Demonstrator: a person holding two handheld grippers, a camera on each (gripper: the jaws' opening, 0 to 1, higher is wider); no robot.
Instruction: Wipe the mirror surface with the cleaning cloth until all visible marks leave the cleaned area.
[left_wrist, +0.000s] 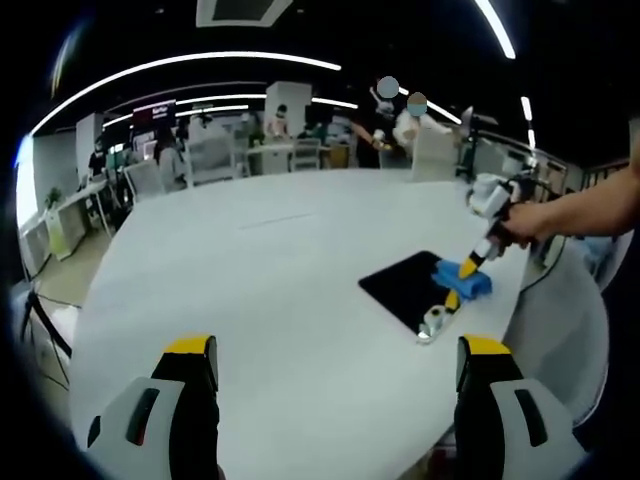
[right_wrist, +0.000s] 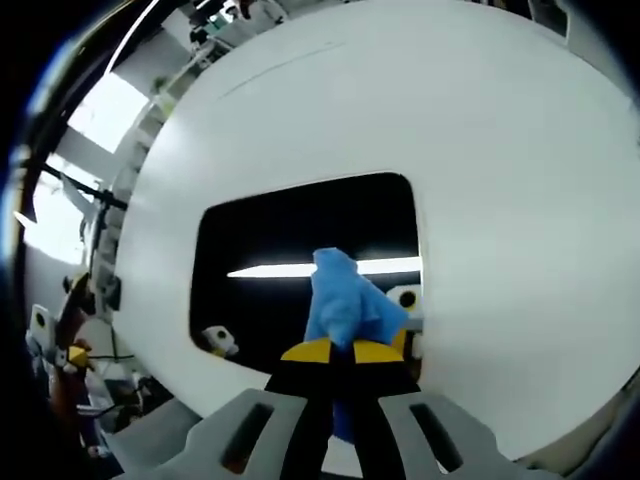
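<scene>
In the left gripper view, the left gripper (left_wrist: 337, 365) is nearest, low over the white table (left_wrist: 270, 270). Its two yellow-tipped jaws stand wide apart, released, with nothing between them and bare tabletop ahead.

Farther out and to the right, the mirror (left_wrist: 405, 285) lies flat on the table near the right edge. It reads as a dark rectangular panel with rounded corners. The cleaning cloth (left_wrist: 463, 280), blue, rests on the mirror's right part. The right gripper (left_wrist: 468, 267) comes in from the right, held by a person's hand (left_wrist: 530, 218), and its yellow tips meet the cloth.

In the right gripper view, the right gripper (right_wrist: 335, 350) has its jaws clenched together on the cleaning cloth (right_wrist: 345, 300), which bunches up past the tips. The cloth sits over the mirror (right_wrist: 280, 230), toward its near right part. The mirror reflects a bright ceiling light strip (right_wrist: 270, 270).

Beyond the table in the left gripper view, people and chairs (left_wrist: 300, 150) occupy the far background.
</scene>
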